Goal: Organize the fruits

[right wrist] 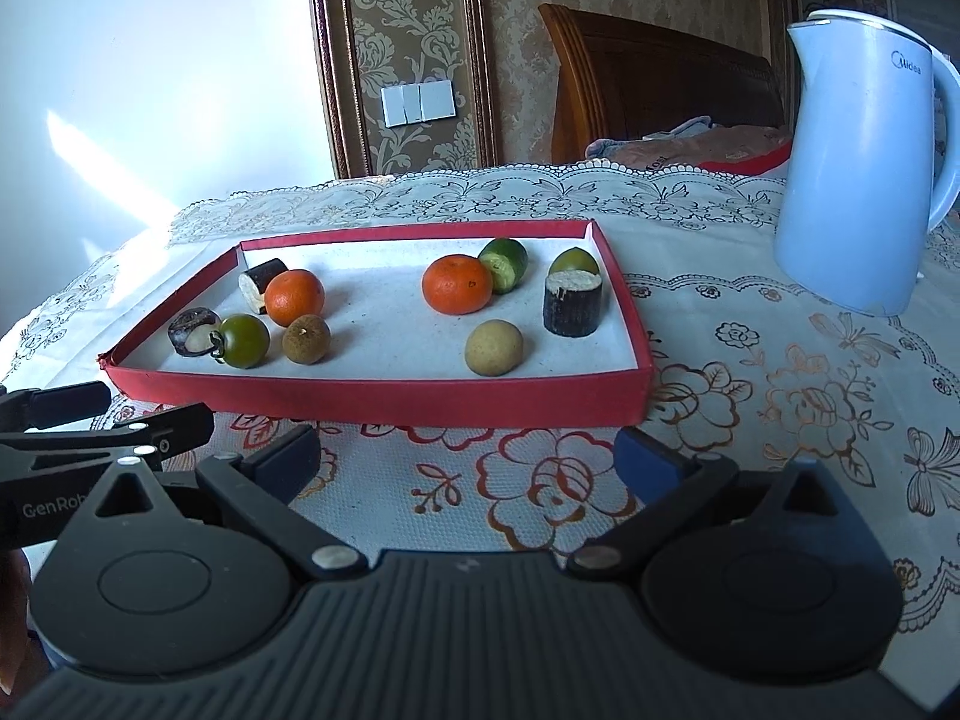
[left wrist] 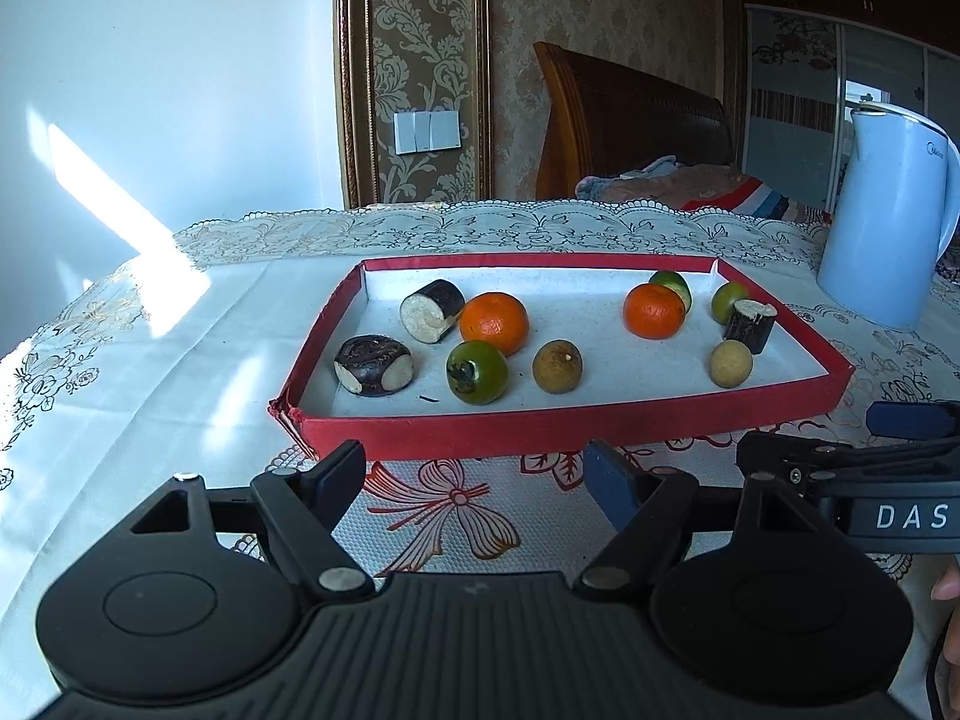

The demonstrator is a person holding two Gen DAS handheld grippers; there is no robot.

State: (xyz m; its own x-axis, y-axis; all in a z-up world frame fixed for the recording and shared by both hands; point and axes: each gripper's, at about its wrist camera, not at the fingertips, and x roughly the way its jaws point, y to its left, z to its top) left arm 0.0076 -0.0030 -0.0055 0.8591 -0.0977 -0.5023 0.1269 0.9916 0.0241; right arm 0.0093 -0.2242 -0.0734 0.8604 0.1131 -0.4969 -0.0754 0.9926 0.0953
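Left wrist view: shallow red cardboard tray point(left wrist: 576, 426) on the floral lace tablecloth point(left wrist: 120, 360) holds two orange mandarins point(left wrist: 494, 323), green citrus point(left wrist: 477, 372), brown longans point(left wrist: 557, 366) and dark sugarcane chunks point(left wrist: 373, 365), grouped at the tray's left and right ends. Left gripper point(left wrist: 477, 477) and right gripper point(right wrist: 468, 456) both hover just short of the tray's near wall, jaws spread wide, nothing held. Pale blue electric kettle point(right wrist: 864, 162) stands right of the tray.

kettle point(right wrist: 864, 144): "Midea" printed in dark letters near the top of its blue wall
right gripper point(left wrist: 840, 438): white letters "DAS" on its black body, cut off at the frame edge
left gripper point(right wrist: 120, 414): "GenRob", partly hidden
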